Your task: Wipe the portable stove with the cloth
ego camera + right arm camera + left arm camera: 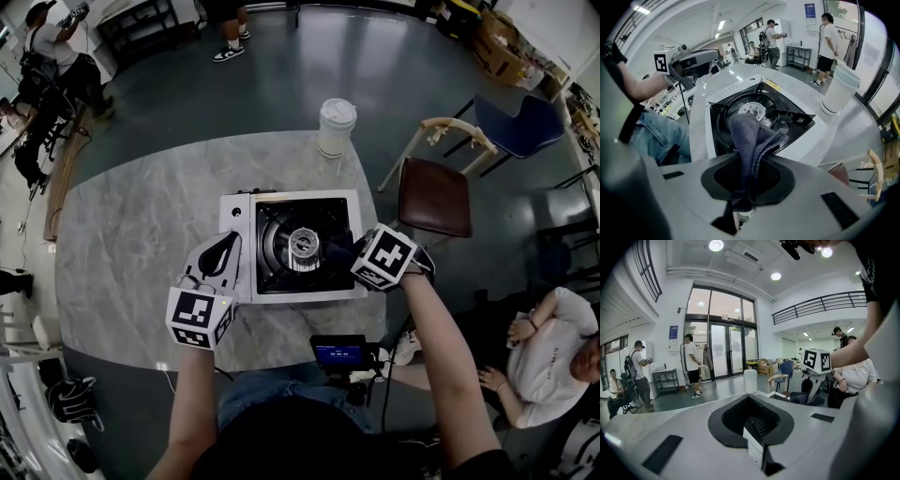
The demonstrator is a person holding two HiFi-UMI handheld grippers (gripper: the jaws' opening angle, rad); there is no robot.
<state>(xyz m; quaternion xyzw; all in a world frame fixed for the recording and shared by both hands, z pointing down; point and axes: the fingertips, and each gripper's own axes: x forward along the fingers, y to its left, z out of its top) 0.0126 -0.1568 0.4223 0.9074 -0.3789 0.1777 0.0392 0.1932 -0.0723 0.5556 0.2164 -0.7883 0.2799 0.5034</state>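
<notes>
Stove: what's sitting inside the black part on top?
A round silver burner sits in the middle of the stove's black pan. A blue-grey cloth, pinched in the right hand-held gripper, hangs over the pan beside the burner, hiding whatever lies under it.

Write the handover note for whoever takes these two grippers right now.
Left gripper: shut, empty, over the left side of the portable stove.
Right gripper: shut on the dark cloth, which hangs over the black burner pan beside the burner.
The stove sits on the grey table, with a lidded white cup behind it.
Done: cloth gripped and at the stove; how much is wiped cannot be told.
Left: wipe the pan and the white rim.
</notes>
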